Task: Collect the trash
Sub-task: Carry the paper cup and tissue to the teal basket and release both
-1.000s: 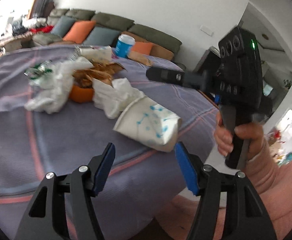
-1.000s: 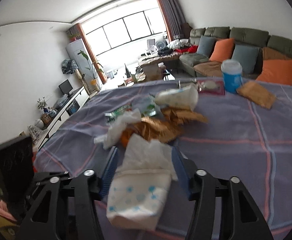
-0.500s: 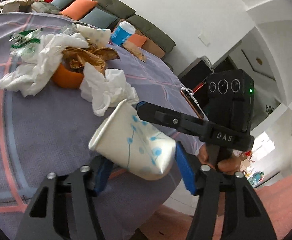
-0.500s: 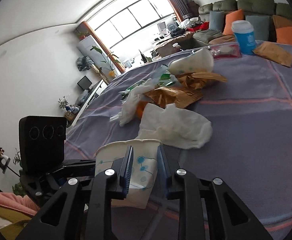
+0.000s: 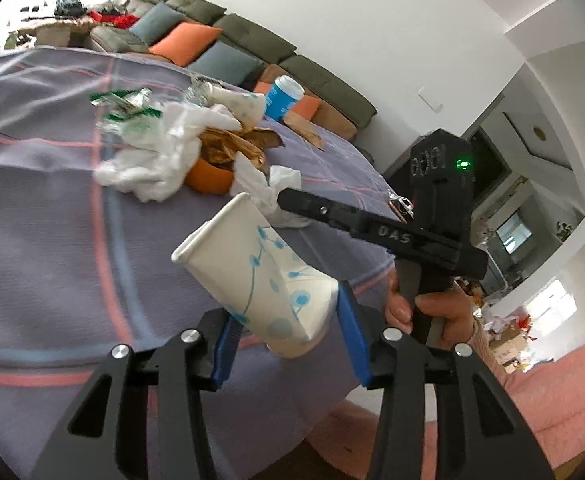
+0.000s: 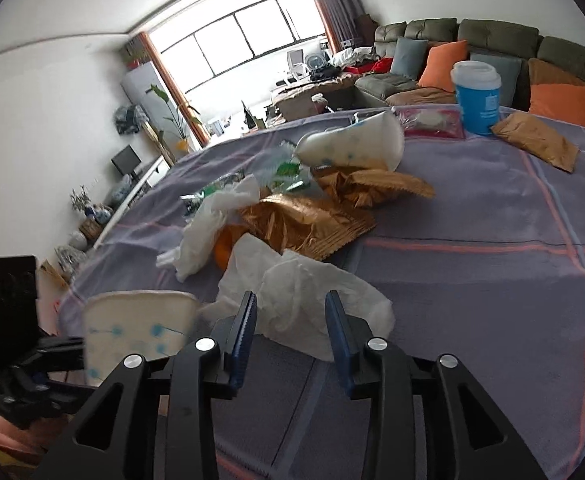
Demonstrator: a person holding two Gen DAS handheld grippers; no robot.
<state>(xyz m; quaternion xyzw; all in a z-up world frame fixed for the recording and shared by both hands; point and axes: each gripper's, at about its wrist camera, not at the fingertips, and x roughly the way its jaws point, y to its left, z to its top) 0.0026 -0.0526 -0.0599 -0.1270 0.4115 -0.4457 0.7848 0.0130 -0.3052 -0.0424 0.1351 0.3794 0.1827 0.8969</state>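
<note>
Left wrist view has the left gripper clamped on the base end of a squashed paper cup, lifted above the purple tablecloth, probably so it can be carried off as trash. Right wrist view shows what that one doesn't: the right gripper with its jaws apart, holding nothing, lined up on the crumpled tissue right in front of it.

The orange bowl lies mostly hidden under tissues and wrappers.
</note>
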